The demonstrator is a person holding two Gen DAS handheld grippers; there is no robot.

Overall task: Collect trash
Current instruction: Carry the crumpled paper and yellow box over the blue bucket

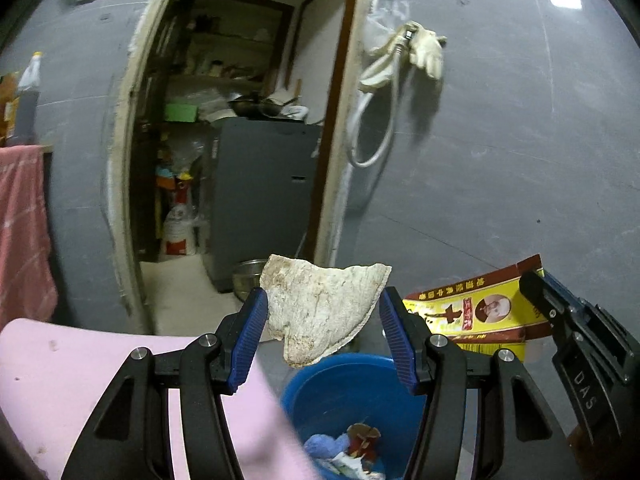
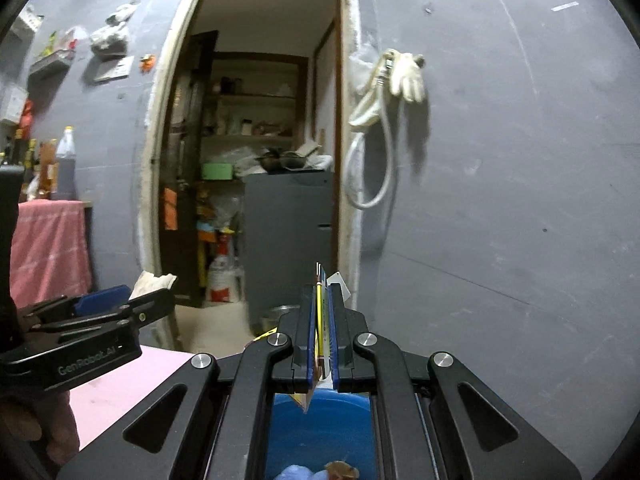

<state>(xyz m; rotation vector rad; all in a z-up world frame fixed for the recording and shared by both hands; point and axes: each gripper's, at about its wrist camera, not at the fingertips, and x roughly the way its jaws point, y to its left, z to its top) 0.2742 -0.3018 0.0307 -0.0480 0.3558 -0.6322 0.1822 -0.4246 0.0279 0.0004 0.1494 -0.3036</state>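
Both loads hang right above the round blue plastic bucket (image 1: pixel 352 400) – left gripper (image 1: pixel 324 320) jaws pinching a pale dried peel wedge (image 1: pixel 320 308), right gripper (image 2: pixel 322 336) jaws pressed on a flattened yellow-red cardboard box (image 1: pixel 480 312). Bucket's straight below – just let go.

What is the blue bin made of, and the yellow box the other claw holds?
Bin: probably plastic, its blue wall smooth and slightly shiny. Box: looks like thin printed cardboard, flattened, with creased edges and glossy yellow and red print.

Blue basin (image 1: pixel 320 392) with scraps (image 1: pixel 352 448) inside.
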